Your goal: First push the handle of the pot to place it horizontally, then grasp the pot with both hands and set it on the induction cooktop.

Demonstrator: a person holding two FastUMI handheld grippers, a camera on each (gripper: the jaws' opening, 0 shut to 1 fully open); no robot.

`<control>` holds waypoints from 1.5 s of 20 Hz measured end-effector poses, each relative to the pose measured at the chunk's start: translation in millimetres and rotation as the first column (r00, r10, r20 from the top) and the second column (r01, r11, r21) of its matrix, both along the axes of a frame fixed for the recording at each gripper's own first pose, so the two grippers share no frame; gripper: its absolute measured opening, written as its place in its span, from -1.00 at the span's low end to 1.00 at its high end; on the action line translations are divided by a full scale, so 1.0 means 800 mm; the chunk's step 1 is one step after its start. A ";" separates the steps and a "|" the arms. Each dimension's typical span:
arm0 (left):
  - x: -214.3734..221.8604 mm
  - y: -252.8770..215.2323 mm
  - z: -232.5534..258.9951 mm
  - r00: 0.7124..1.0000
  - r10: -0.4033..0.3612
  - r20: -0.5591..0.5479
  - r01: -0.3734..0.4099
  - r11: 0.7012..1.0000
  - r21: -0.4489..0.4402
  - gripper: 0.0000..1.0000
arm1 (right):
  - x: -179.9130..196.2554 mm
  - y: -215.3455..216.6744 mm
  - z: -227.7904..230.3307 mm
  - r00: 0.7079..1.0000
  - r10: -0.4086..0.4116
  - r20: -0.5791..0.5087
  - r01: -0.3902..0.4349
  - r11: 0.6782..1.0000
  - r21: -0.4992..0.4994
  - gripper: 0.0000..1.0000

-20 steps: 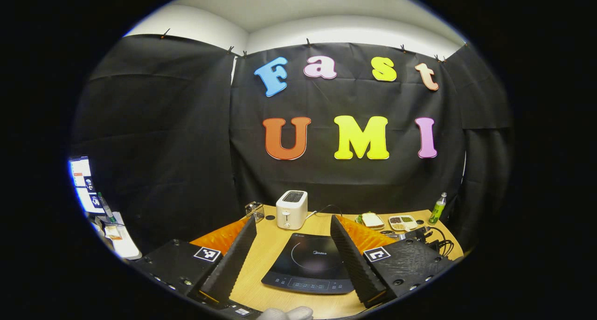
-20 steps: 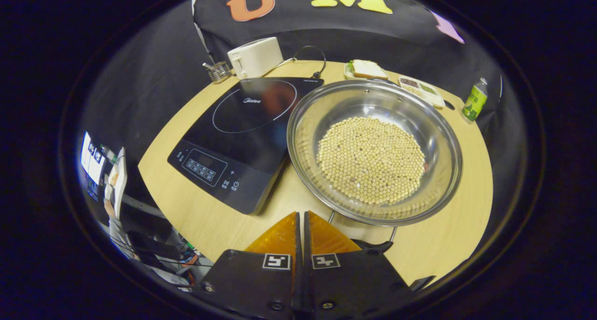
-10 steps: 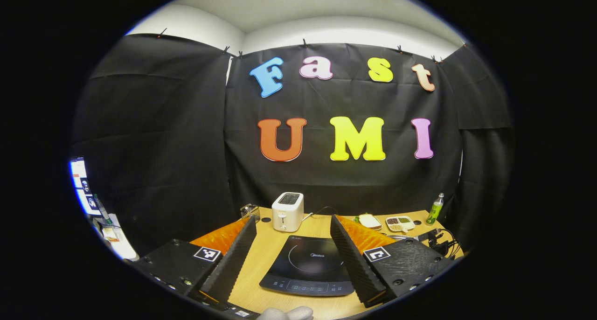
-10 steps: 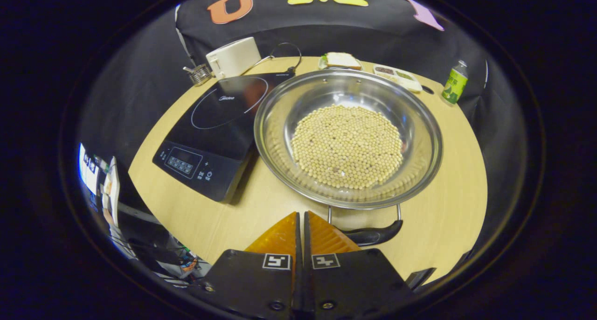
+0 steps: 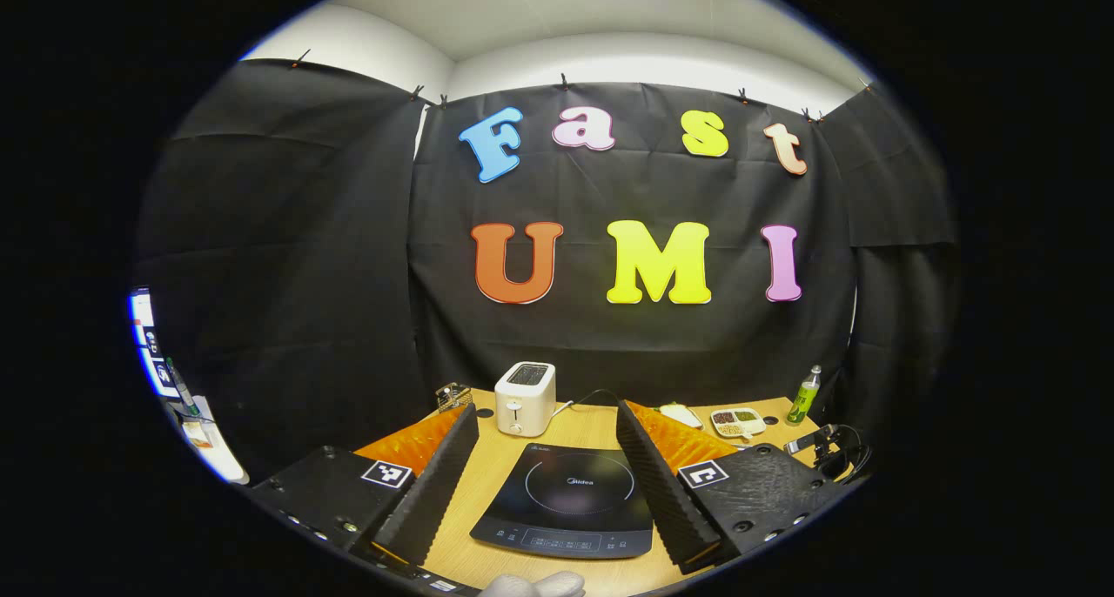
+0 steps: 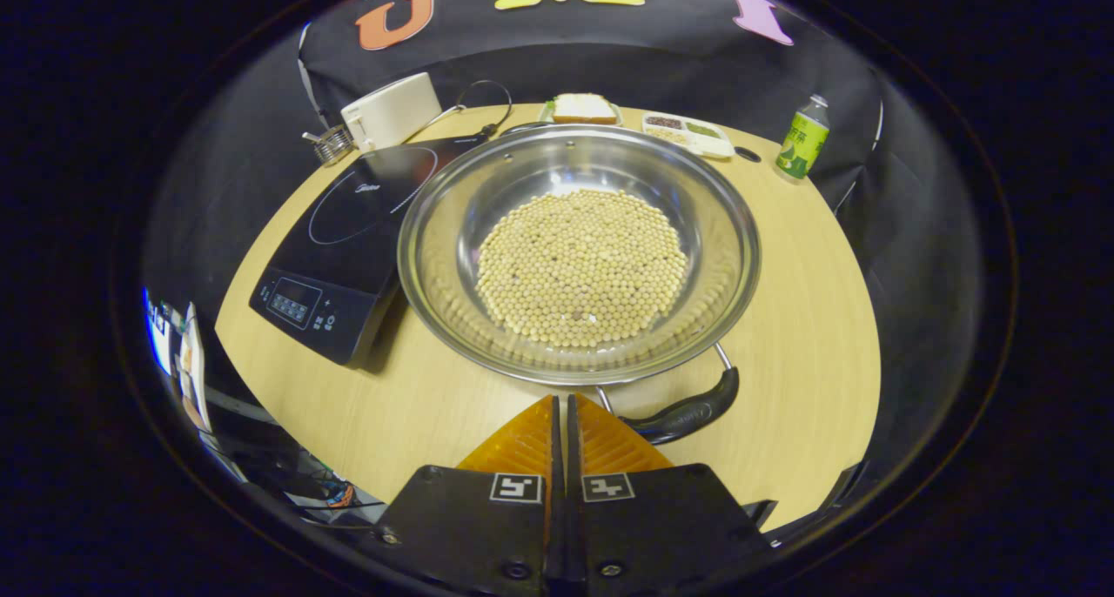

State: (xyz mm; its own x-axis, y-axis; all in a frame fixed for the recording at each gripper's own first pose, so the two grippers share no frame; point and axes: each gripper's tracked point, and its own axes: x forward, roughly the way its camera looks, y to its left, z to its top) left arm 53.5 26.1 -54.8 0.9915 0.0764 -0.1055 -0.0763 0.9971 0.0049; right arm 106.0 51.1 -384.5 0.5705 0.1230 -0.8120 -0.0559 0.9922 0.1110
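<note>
A wide steel pot (image 6: 435, 258) holding pale beans stands on the wooden table, right of the black induction cooktop (image 6: 335, 240). Its black handle (image 6: 687, 412) lies on the near side, tilted up toward the right. My right gripper (image 6: 561, 397) is shut with nothing between its fingers, tips just left of the handle's wire bracket; I cannot tell whether they touch. In the left gripper view my left gripper (image 5: 546, 408) stands open above the table's near edge, with the cooktop (image 5: 561, 501) showing between its fingers. A gloved hand (image 5: 533, 585) shows at the bottom.
A white toaster (image 6: 390, 110) and a small metal basket (image 6: 329, 144) stand behind the cooktop. A sandwich (image 6: 581, 107), a divided tray (image 6: 687, 134) and a green bottle (image 6: 801, 136) line the far edge. Cables (image 5: 827, 453) lie at the right.
The right gripper has shifted right along the pot's near side; the handle now shows beside its tips and tilts. The left gripper has drawn back, so the cooktop looks smaller.
</note>
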 end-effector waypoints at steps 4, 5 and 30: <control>0.003 -0.005 -0.002 1.000 -0.002 -0.001 0.002 1.000 -0.005 0.90 | 0.002 -0.028 0.001 0.999 -0.032 -0.002 0.032 0.999 -0.017 -0.98; 0.003 -0.006 -0.003 1.000 -0.002 -0.003 0.002 1.000 -0.006 0.91 | 0.002 -0.034 0.002 0.999 -0.037 -0.002 0.037 0.999 -0.020 -0.99; 0.031 -0.068 -0.032 0.998 0.014 -0.067 -0.011 0.999 0.050 0.90 | 0.081 -0.194 0.002 0.999 0.047 0.021 -0.042 0.977 -0.210 -0.93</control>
State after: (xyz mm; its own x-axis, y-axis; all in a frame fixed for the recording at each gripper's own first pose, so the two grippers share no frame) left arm 78.2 -28.4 -80.6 0.9812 0.0954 -0.1675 -0.0865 0.9944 0.0600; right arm 170.6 -104.3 -382.6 0.5891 -0.0225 -0.8077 -0.1007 0.9898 -0.1010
